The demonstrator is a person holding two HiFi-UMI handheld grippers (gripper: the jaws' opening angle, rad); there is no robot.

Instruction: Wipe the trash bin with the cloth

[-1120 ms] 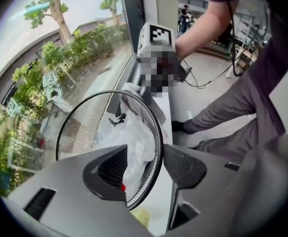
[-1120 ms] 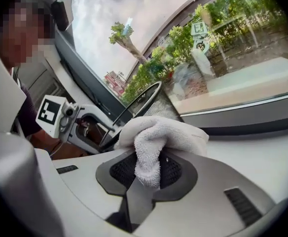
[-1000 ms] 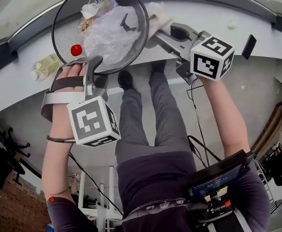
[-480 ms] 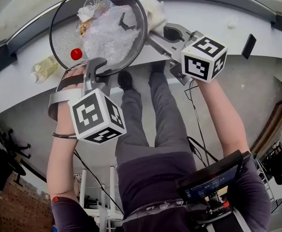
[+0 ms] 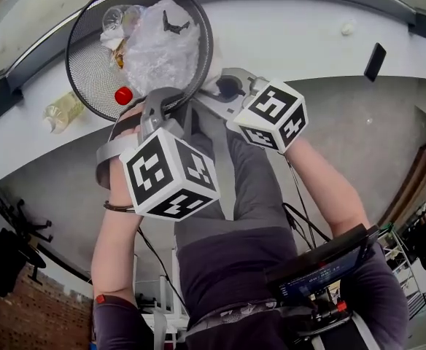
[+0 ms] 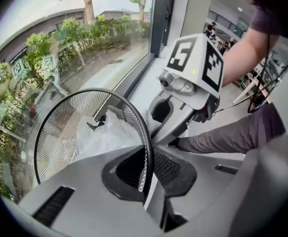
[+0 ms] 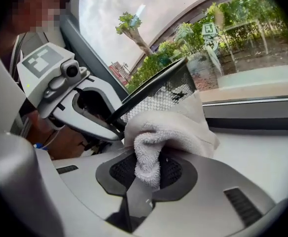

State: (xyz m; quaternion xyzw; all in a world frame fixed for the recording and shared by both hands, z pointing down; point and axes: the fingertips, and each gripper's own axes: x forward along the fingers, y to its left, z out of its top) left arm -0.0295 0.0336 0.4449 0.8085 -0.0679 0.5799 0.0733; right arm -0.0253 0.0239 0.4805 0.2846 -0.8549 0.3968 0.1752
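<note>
Black wire mesh filled my left gripper view. The rim of the trash bin (image 5: 89, 75) ran straight between the jaws of my left gripper (image 6: 146, 172), which were closing on it with the pads already on the mesh just under the rim, on the bin's near side. My right gripper (image 7: 146, 172) had its jaws nearly together on a bunched fold of the white cloth (image 7: 166, 125). The rest of the cloth puffed out ahead of the pads and lay against the outside of the bin, just right of where the left one gripped. I judged this the very start of the wiping – bin steadied, cloth at the wall. The next move called for a firm hold on the rim and the cloth dragged along the outer mesh with light pressure, so the bin would not swing and spill the crumpled plastic (image 5: 162, 46) inside. My left forearm (image 5: 114, 224) reached nearly straight up to the bin from below it, while my right forearm (image 5: 326, 188) angled in from the bin's right.
</note>
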